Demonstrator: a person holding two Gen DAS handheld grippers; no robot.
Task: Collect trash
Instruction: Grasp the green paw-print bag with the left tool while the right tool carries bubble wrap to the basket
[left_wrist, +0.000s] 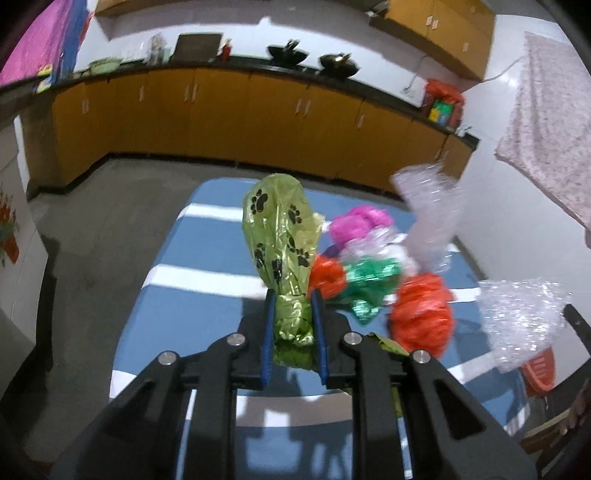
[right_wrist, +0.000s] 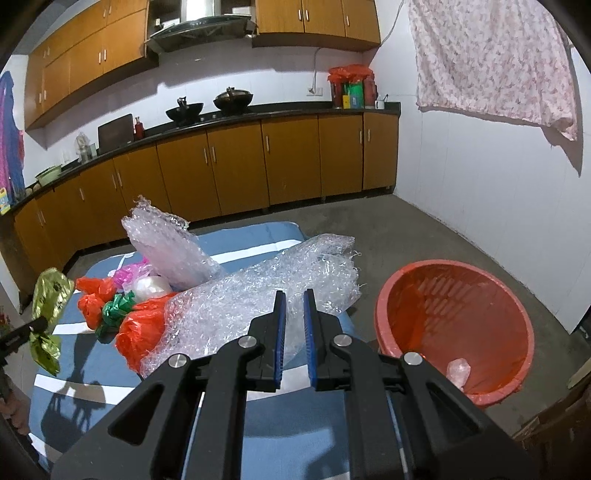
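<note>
Left gripper (left_wrist: 293, 295) pinches green paw-print plastic bag (left_wrist: 279, 236), lifted above blue white-striped table (left_wrist: 207, 243). Right gripper (right_wrist: 294, 295) fingers narrowly parted, gripping nothing, over two bubble-wrap sheets (right_wrist: 258, 295). Beside wrap: two orange bags (right_wrist: 140, 332), one green wad (right_wrist: 116, 308), one pink (right_wrist: 127, 275). Red plastic basket (right_wrist: 454, 328) right of table.

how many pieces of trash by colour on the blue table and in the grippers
Yellow-green paw-print bag, in the left gripper: 1
Orange-red bags: 2
Green bag: 1
Pink bag: 1
White bag: 1
Clear bubble wrap, one at the right gripper: 2
Total: 8
</note>
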